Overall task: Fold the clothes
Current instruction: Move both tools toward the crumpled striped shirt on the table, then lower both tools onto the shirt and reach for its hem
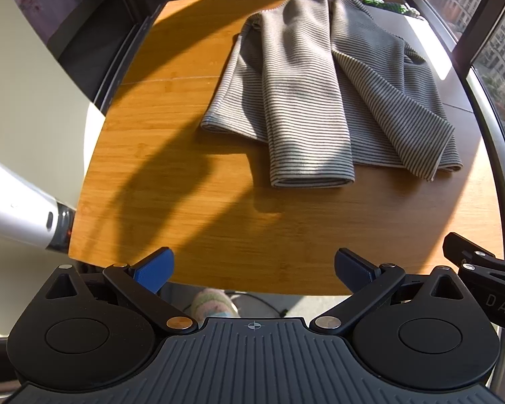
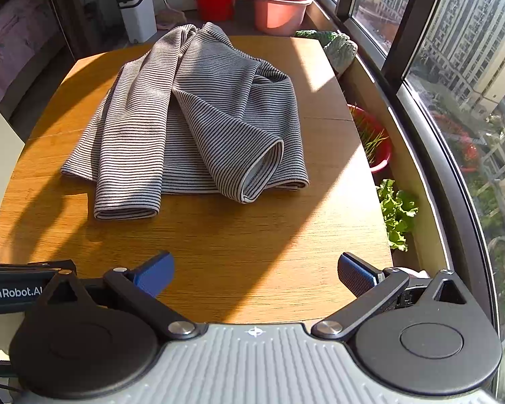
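Hovering level at the table edge, both tongs spread apart, striped garment untouched

**Striped garment, partly folded, on a wooden table**

A grey-and-black finely striped long-sleeved top lies flat on the wooden table. Both sleeves are laid over the body. The left sleeve runs straight toward the near edge, its cuff overhanging the hem; the right sleeve crosses diagonally, its cuff gaping open.
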Available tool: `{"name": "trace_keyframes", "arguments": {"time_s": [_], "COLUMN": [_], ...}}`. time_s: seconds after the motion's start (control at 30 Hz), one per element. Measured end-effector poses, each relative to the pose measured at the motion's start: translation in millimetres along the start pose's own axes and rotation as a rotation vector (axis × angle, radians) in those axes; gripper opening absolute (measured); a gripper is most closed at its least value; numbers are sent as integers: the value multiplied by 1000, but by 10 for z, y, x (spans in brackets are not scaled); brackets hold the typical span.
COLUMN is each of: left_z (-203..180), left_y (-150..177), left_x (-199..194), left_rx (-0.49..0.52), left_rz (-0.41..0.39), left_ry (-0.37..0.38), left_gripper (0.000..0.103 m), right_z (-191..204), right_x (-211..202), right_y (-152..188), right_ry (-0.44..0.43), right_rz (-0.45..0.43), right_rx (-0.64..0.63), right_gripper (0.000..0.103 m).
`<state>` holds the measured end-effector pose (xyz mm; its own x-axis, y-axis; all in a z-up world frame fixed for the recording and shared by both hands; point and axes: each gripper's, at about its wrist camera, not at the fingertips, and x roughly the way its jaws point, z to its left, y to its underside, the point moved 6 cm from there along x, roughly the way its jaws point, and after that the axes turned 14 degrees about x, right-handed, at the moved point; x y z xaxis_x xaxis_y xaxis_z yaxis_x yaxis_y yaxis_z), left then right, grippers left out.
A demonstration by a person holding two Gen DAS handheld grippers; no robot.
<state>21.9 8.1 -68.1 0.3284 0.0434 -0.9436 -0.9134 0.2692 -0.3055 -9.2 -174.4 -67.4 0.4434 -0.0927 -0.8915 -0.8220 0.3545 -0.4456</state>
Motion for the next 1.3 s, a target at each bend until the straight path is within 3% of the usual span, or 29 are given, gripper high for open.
{"name": "trace_keyframes", "arguments": {"time_s": [0.27,0.47,0.67,0.93,1.07,1.23,1.3], "left_z": [33,39,121,230,217,220,233], "left_y": [-61,-99,-221,-744,-1029,-1295,-1395], "left_x": [111,262,431,604,774,1023,1077], "left_rx": [1,4,29,68,111,188,207], "left_rz": [-16,55,68,-85,-128,-150,-178], "left_ry": [-9,48,81,273,255,268,280], "left_gripper": [103,103,103,103,103,103,103], "right_z": [24,45,92,164,287,578,715], "right_x": [86,214,418,708,880,1228,1356], "right_y": [-43,-81,-275,-582,-877,-1182,-1316], "right_ry": [6,7,-20,-72,-119,-131,-183], "right_rz": [13,43,61,86,58,35,32], "right_rx": [6,27,97,205,268,217,207], "right_gripper": [103,103,103,103,103,103,103]}}
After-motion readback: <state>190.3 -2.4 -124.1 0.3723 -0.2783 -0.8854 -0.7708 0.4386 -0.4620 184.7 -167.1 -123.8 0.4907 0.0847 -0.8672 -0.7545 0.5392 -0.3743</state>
